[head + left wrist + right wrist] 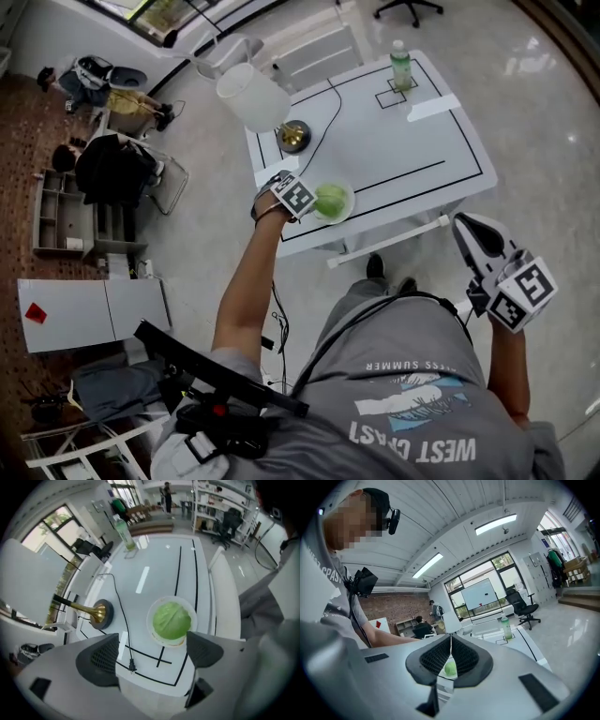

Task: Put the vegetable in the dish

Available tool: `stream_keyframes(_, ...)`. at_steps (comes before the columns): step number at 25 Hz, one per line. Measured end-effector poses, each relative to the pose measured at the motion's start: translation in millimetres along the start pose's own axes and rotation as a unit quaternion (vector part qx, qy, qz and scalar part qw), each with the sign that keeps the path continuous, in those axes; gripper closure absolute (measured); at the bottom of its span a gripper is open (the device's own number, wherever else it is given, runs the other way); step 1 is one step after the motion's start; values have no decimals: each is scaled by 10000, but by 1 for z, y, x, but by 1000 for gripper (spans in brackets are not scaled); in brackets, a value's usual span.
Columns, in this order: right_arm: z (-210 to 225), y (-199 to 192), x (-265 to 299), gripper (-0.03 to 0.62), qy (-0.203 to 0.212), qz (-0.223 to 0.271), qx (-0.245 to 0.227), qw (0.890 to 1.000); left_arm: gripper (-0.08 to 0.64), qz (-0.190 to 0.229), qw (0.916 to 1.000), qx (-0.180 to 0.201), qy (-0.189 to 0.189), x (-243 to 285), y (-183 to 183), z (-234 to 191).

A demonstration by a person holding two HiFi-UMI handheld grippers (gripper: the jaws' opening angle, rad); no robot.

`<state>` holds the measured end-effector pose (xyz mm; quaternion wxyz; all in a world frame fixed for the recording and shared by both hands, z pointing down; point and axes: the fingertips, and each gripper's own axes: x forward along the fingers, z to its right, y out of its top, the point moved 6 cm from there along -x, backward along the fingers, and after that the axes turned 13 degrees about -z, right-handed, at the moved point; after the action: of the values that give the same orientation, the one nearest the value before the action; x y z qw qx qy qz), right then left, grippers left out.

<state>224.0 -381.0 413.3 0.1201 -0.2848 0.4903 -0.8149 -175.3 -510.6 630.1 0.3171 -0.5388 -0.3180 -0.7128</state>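
While the right tool (450,654) was held nearest, beside the person's body and well clear of the desk (412,150), its jaws were seen pressed together with nothing gripped between them, so no part in the work was judged to be taken by it. Further out, the left tool (152,654) was pointed steeply down over the desk's near edge, its jaws spread wide and nothing caught between the pads. Just beyond those jaws, the green leafy vegetable (171,619) was found lying inside the white dish (149,620), untouched by either pad. The placing was therefore judged to be done and the release complete. What remained was judged to be a clean lift away, for which the open jaws would need to be kept off the dish's rim so that nothing was dragged. Behind the dish a black cable (122,620) and a brass-coloured lamp base (104,615) were seen, and a bottle (124,534) was stood at the far corner.
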Motion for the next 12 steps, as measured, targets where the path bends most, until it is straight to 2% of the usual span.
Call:
stream_keyframes(2, -9, 0, 1, 584, 142, -40, -137, 9998, 198, 611, 9973, -354, 213, -27, -1, 3)
stream_keyframes(3, -13, 1, 2, 584, 206, -65, -227, 9995, 286, 913, 9941, -461, 355, -41, -1, 6)
stream_keyframes(5, -19, 3, 6, 584, 305, -110, -447, 9985, 441, 1457, 9854, -547, 686, -68, -2, 15)
stream_keyframes(7, -28, 7, 9, 584, 365, -119, -691, 9969, 540, 1931, 9745, -561, 1001, -96, -7, 25)
stream_keyframes(10, -49, 19, 7, 584, 400, 17, -897, 9952, 552, 2751, 9507, -861, 1143, -144, -25, 38)
stream_keyframes(12, -59, 25, 3, 584, 250, 81, -1032, 9943, 552, 3500, 9236, -1298, 871, -179, -39, 43)
